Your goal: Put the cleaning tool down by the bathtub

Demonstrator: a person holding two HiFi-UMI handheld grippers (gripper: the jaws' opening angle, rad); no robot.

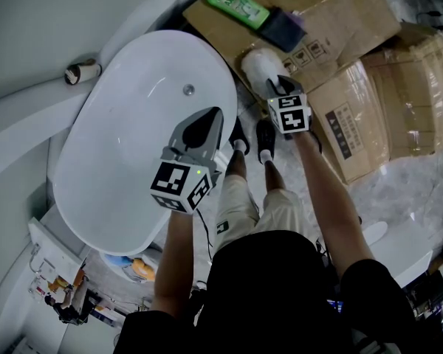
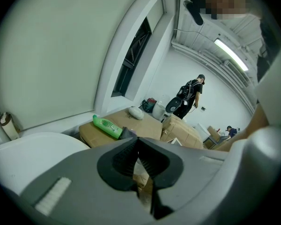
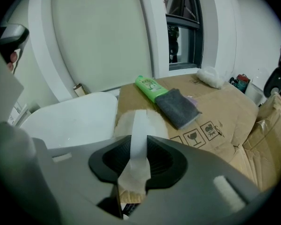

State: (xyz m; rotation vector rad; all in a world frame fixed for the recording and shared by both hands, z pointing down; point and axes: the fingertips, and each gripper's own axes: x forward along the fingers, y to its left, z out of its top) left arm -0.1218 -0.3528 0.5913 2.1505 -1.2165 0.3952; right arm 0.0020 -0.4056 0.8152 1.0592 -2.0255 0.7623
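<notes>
The cleaning tool (image 1: 258, 68) is a white fluffy pad with a flat white handle (image 3: 138, 130). My right gripper (image 1: 281, 88) is shut on that handle, holding the pad just over the flattened cardboard (image 1: 340, 21) beside the white bathtub (image 1: 133, 124). In the right gripper view the handle runs up between the jaws of the right gripper (image 3: 139, 143) to the pad (image 3: 123, 123), with the bathtub (image 3: 70, 121) on the left. My left gripper (image 1: 213, 118) hangs over the tub's right rim, shut and empty; its jaws meet at the left gripper's tip (image 2: 138, 142).
A green bottle (image 1: 236, 4) and a grey cloth (image 1: 282, 28) lie on the cardboard past the tool. Stacked cardboard boxes (image 1: 376, 102) stand to the right. A paper roll (image 1: 81, 71) sits on the ledge behind the tub. My feet (image 1: 251, 135) stand by the tub.
</notes>
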